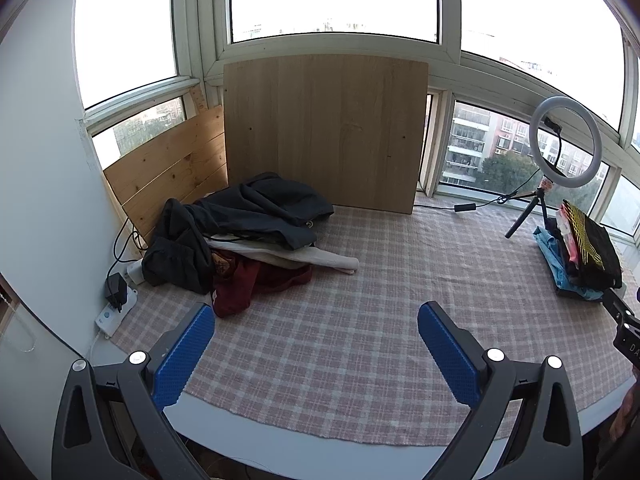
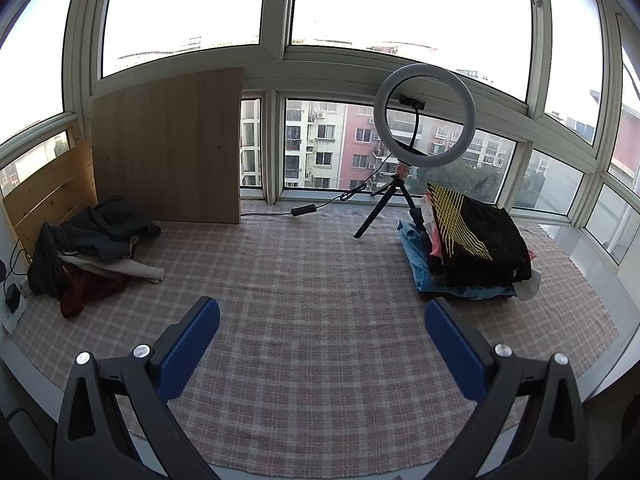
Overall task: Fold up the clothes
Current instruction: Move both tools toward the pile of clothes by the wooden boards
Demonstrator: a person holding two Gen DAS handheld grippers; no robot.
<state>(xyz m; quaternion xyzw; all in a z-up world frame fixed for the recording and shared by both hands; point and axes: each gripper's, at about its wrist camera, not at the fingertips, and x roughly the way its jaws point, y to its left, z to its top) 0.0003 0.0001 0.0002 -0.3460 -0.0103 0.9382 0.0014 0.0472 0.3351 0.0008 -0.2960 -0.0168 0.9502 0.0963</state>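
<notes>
Checked cloth [image 2: 320, 280] covers my bench by the windows. Unfolded heap [image 1: 240, 240] at far left, before a board [image 1: 320, 132]; folded stack [image 2: 472, 248] at right beside a ring light [image 2: 426, 120]. My left tongs [image 1: 316, 344] and right tongs [image 2: 322, 340]: both spread, empty, above bare cloth.

A rumpled heap of dark, cream and maroon clothes [image 1: 244, 236] lies far left; a folded stack [image 2: 468, 248] sits far right.
</notes>
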